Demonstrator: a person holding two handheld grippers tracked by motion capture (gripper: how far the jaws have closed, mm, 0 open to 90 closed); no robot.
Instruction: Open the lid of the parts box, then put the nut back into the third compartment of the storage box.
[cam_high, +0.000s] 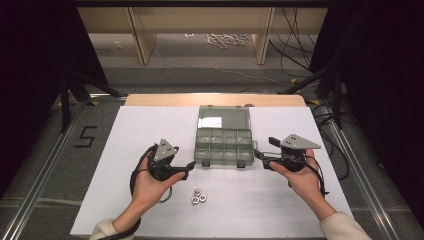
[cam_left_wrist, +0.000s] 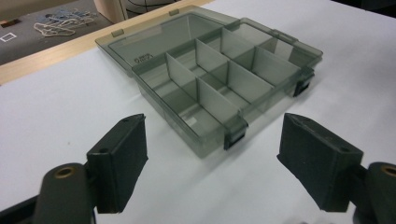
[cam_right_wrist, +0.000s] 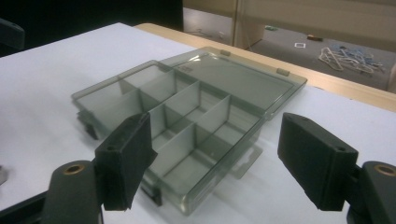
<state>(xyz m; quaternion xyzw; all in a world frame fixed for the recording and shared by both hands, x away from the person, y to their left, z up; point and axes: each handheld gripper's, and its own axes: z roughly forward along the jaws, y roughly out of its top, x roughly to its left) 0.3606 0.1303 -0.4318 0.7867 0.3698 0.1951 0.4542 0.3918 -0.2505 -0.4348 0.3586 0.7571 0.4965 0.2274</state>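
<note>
A smoky clear compartment box lies open in the middle of the white sheet, its lid flat behind it and its cells empty. My left gripper sits just off the box's front left corner, jaws open and pointing at it. My right gripper is beside the front right corner, also open. In the left gripper view the box lies ahead of the spread gripper. In the right gripper view the box is close ahead of the open gripper. Nothing is held.
A small cluster of metal nuts lies on the white sheet in front of the box, between the person's hands. The wooden table edge runs behind the lid. Beyond it are wooden legs and cables on the floor.
</note>
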